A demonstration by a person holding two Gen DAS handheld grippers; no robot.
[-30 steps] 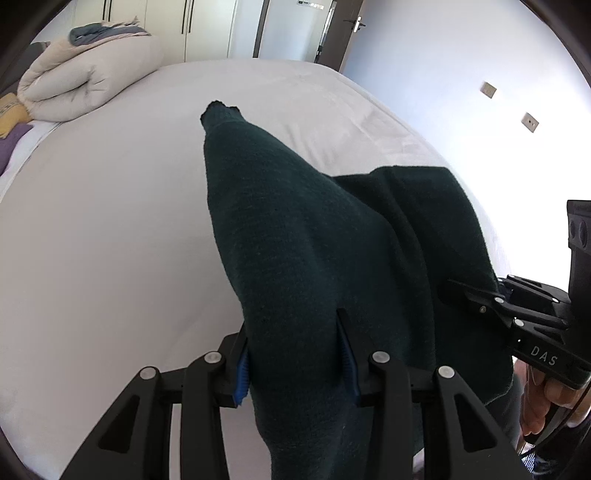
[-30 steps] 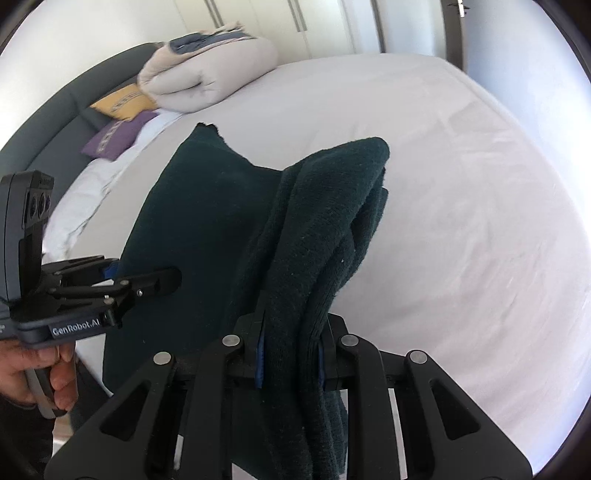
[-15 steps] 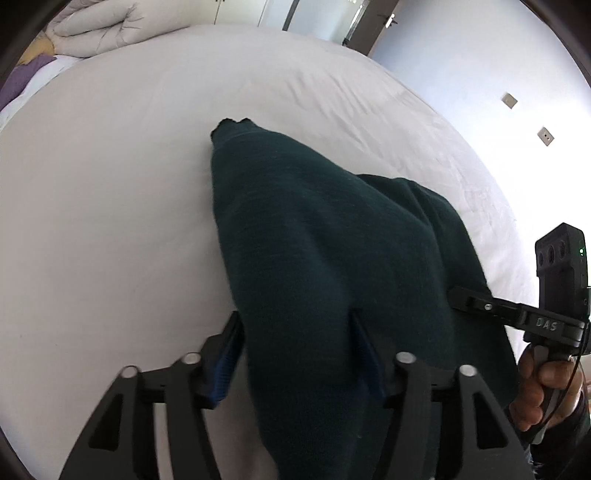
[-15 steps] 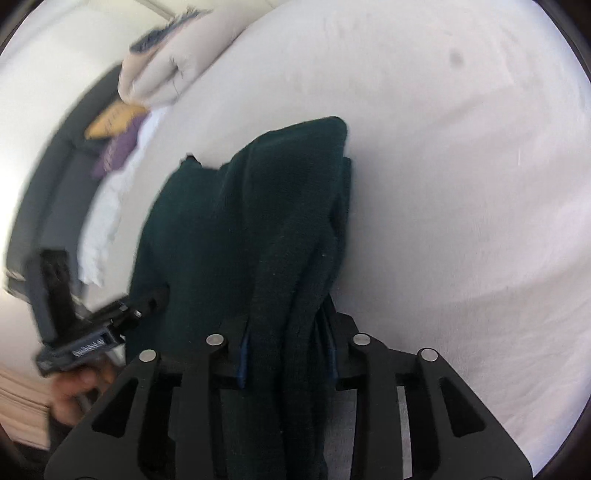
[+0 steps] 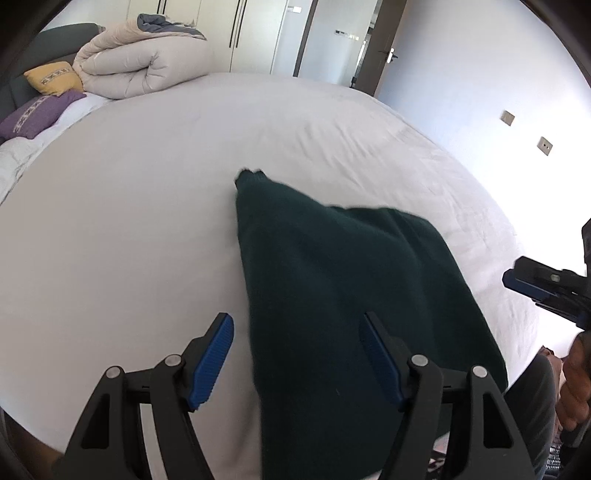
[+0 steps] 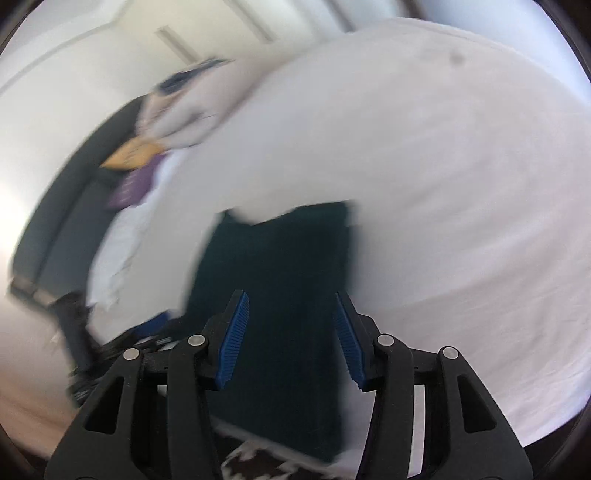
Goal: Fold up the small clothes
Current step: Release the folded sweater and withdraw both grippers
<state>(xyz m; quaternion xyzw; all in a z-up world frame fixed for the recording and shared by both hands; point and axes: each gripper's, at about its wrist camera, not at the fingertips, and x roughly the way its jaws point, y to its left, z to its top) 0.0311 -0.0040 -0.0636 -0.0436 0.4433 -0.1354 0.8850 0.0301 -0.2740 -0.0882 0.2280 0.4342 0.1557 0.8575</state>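
A dark green garment [image 5: 332, 295] lies folded on the white bed [image 5: 129, 221], reaching to the near edge. My left gripper [image 5: 297, 325] is open just above it. Its left pad is off the cloth and its right pad is over the cloth, pressing on nothing. My right gripper [image 5: 517, 280] shows at the right edge of the left wrist view, off the garment, held by a hand [image 5: 576, 384]. The right wrist view is blurred. There the right gripper [image 6: 290, 301] has its jaws opening, nothing between the pads, and the garment [image 6: 288, 266] lying beyond them.
A rolled beige duvet [image 5: 147, 66], a yellow cushion [image 5: 51, 75] and a purple cushion [image 5: 33, 114] sit at the head of the bed. Wardrobe doors [image 5: 255, 33] and a wall stand behind. A patterned rug [image 6: 258, 461] lies below the bed's near edge.
Both grippers have let go of the garment, which has dropped flat onto the bed. Both sets of jaws stand wider. The right gripper has swung away to the garment's right side.
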